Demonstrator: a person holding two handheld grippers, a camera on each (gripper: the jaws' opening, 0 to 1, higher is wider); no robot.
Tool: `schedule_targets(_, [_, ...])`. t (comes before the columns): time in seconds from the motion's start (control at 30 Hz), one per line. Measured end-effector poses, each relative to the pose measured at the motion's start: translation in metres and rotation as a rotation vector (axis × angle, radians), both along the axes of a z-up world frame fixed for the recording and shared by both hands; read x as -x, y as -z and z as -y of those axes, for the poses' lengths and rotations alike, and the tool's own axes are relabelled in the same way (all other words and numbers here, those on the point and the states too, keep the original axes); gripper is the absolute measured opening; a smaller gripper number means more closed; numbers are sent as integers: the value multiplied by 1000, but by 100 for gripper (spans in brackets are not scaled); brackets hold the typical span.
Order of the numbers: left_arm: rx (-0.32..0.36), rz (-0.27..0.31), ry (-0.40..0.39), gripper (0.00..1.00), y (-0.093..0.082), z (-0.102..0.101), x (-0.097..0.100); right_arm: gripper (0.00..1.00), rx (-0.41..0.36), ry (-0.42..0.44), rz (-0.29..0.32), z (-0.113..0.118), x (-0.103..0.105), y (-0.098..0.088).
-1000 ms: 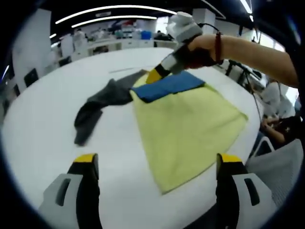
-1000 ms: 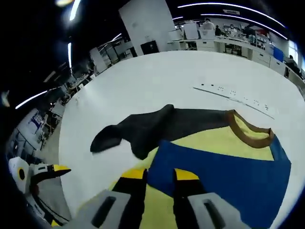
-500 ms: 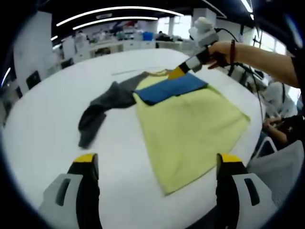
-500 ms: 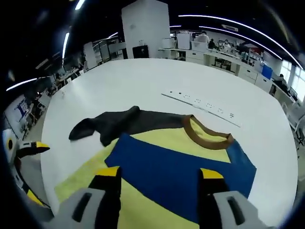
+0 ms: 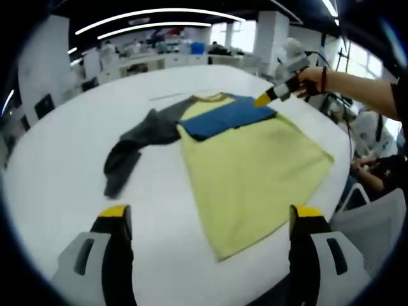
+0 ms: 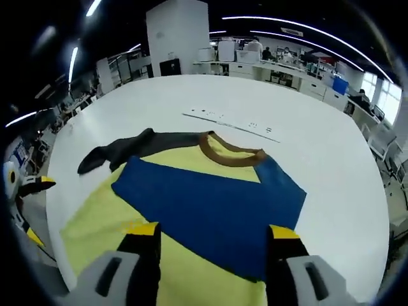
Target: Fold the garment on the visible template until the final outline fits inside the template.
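surface: round white table, matte and smooth, rim curving away ahead of both sets of jaws. A thin line of small dark marks runs across it beyond the garment in the right gripper view; too small to tell what they are.
room: open office, white desks and monitors past the far table edge, long curved ceiling light strips, large white pillar. A seated person at the table edge to the right of the left jaws.
garment: long-sleeve shirt lying flat on the table, ahead of and between the left gripper's jaws, well apart from them. Soft fleecy-looking yellow body, roughly trapezoid, hem corner nearest the jaws. Brown ribbed round collar at the far end.
blue sleeve: blue sleeve folded across the chest as 1 flat band, smooth, sharp edges; in the right gripper view it sits right ahead of the jaws, its near edge between the 2 tips.
grey sleeve: dark grey sleeve trailing off to the left of the body, rumpled, bent, cuff end on bare table.
left gripper: left gripper, yellow-tipped dark fingers on grey bodies, jaws wide apart, nothing between them, above bare table and the hem corner.
right gripper: right gripper, same build, jaws apart, not clamped on anything, hovering over the shirt. Seen from the left gripper view it sits beyond the shirt's far right shoulder, held by a hand with a red wristband.
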State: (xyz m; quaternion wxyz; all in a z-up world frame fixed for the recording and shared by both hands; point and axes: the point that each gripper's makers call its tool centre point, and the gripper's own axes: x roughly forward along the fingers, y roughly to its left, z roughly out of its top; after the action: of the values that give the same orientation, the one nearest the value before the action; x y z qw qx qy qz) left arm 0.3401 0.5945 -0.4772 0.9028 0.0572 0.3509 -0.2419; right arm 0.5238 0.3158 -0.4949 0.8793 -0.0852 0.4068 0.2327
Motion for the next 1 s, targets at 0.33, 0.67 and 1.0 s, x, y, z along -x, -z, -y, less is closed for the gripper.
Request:
schedule_targets(0.33, [3, 3, 3, 99, -1, 3, -1, 54, 34, 62, -19, 46, 11, 9])
schedule_targets(0.67, [8, 0, 1, 99, -1, 4, -1, 30, 69, 67, -20, 67, 22, 17])
schedule_targets(1.0, [7, -5, 0, 99, 0, 3, 1, 10, 83, 53, -17, 72, 23, 25])
